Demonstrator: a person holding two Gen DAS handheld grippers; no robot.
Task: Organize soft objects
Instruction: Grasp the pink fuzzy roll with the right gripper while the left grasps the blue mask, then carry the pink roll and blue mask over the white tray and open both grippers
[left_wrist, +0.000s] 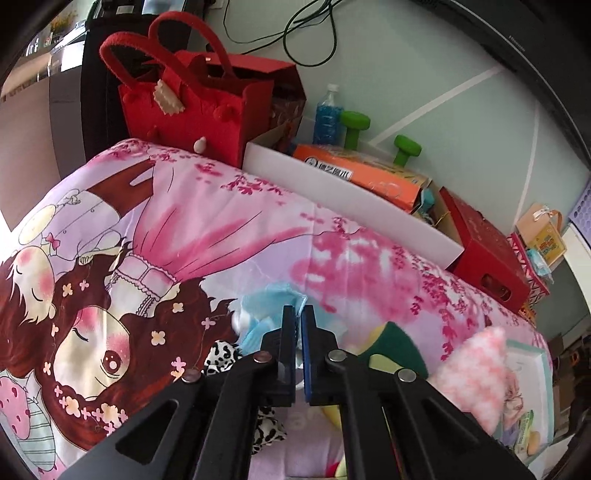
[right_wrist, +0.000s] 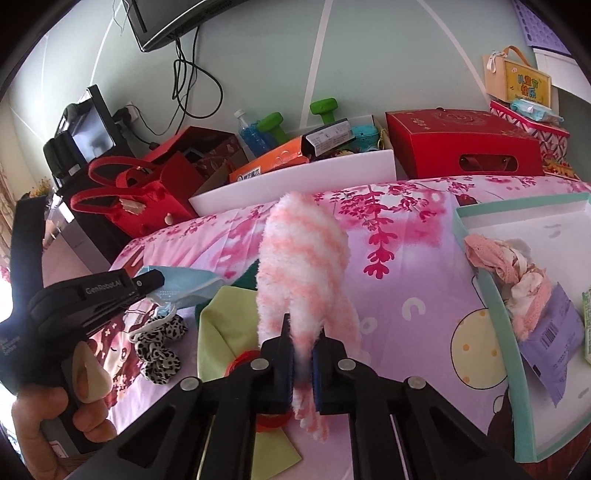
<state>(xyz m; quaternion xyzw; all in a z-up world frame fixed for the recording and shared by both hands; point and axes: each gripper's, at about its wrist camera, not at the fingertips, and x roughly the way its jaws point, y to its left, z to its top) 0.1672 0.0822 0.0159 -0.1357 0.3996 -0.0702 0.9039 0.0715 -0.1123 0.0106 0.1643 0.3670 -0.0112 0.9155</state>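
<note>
My right gripper (right_wrist: 303, 328) is shut on a fuzzy pink-and-white striped sock (right_wrist: 301, 258) and holds it up above the bed; the sock also shows in the left wrist view (left_wrist: 476, 373). My left gripper (left_wrist: 298, 312) is shut on a light blue face mask (left_wrist: 266, 306), which also shows in the right wrist view (right_wrist: 184, 286), held just above the cartoon bedspread (left_wrist: 184, 229). A leopard-print scrunchie (right_wrist: 159, 347), a yellow-green cloth (right_wrist: 225, 332) and a dark green cloth (left_wrist: 395, 343) lie on the bed between the grippers.
A teal-rimmed white box (right_wrist: 491, 280) at the right holds pink lace fabric (right_wrist: 495, 254) and a purple packet (right_wrist: 554, 339). Behind the bed stand a white tray (right_wrist: 295, 188), red boxes (right_wrist: 465, 144), a red felt bag (left_wrist: 184, 96), a bottle and green dumbbells.
</note>
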